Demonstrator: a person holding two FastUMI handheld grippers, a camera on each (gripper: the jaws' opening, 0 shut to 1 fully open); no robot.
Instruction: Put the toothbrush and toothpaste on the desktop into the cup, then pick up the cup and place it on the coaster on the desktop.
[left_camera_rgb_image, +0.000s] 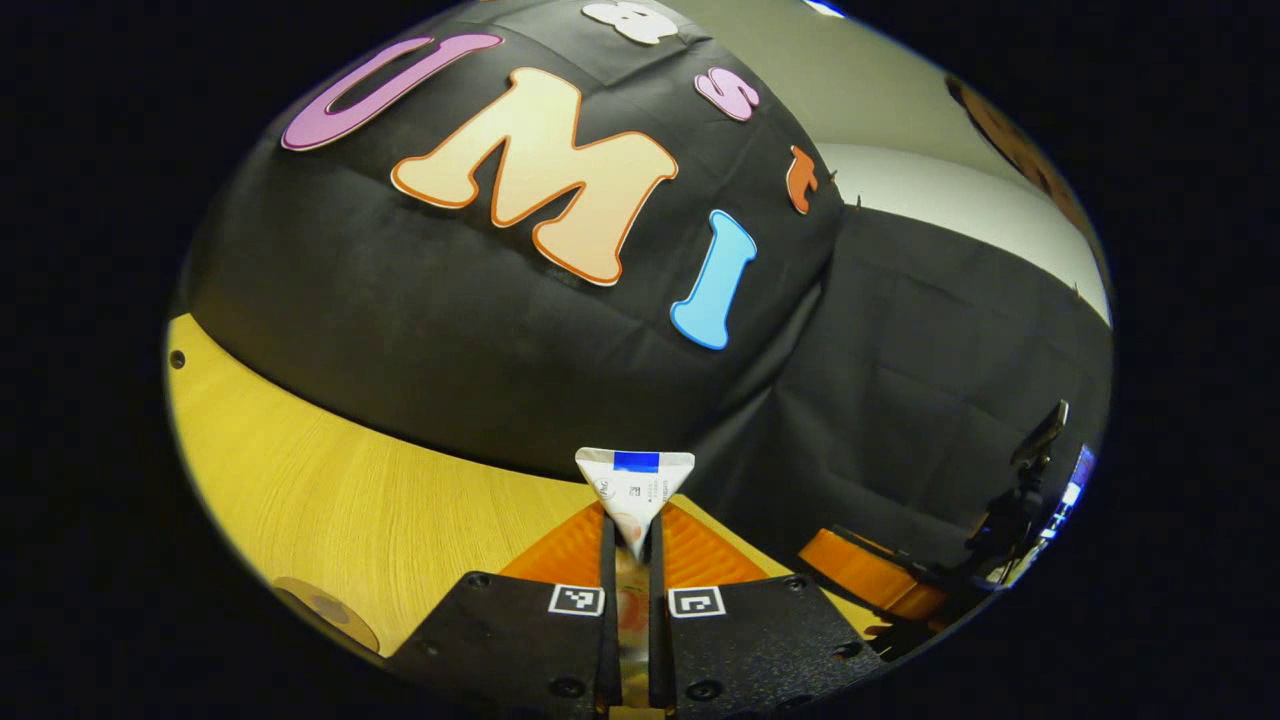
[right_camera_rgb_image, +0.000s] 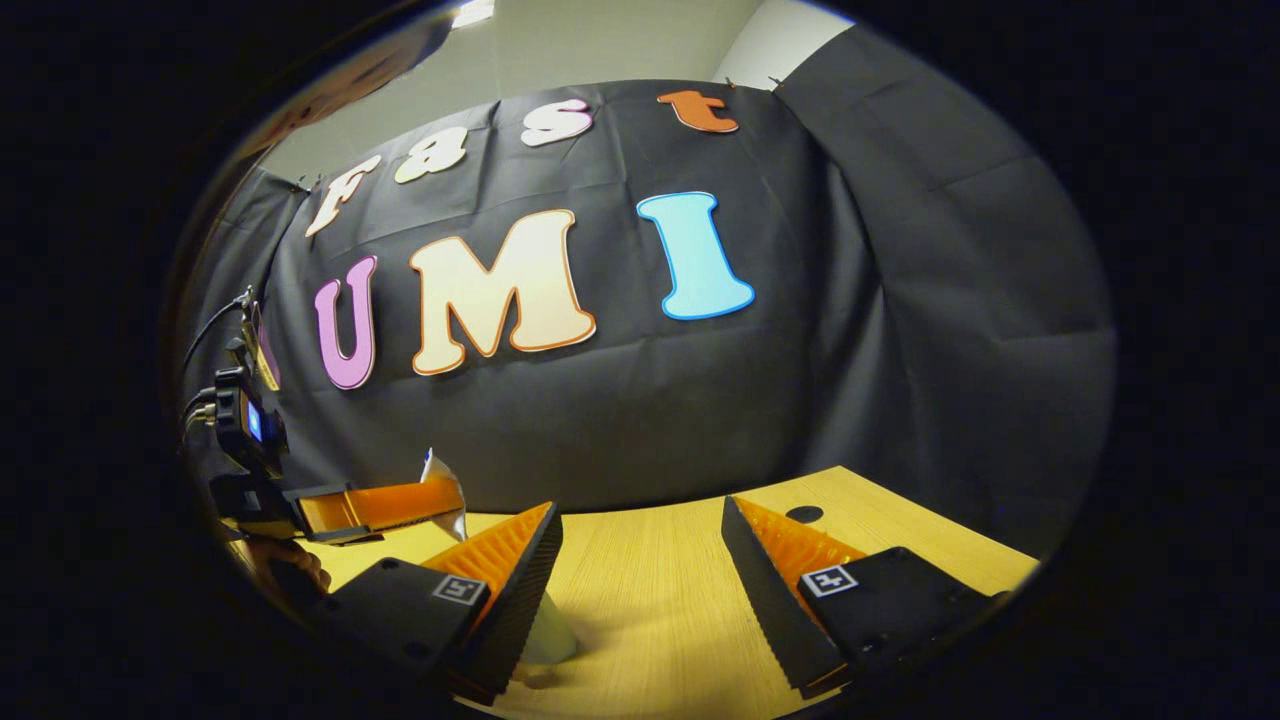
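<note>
Pale wooden desktop (right_camera_rgb_image: 660, 590) runs up to a black cloth wall at the back. Clamped between the left gripper (left_camera_rgb_image: 634, 545) fingers, the toothpaste (left_camera_rgb_image: 634, 482) sticks up with its flat crimped end topmost, held clear above the wood. From the right gripper view, that same tube shows at the far left, pinched in the other tool. Jaws of the right gripper (right_camera_rgb_image: 640, 560) stand wide apart with nothing between them. A white cup (right_camera_rgb_image: 548, 632) stands just behind its left finger. Near the left gripper view's lower left edge lies a round coaster (left_camera_rgb_image: 325, 608).
</note>
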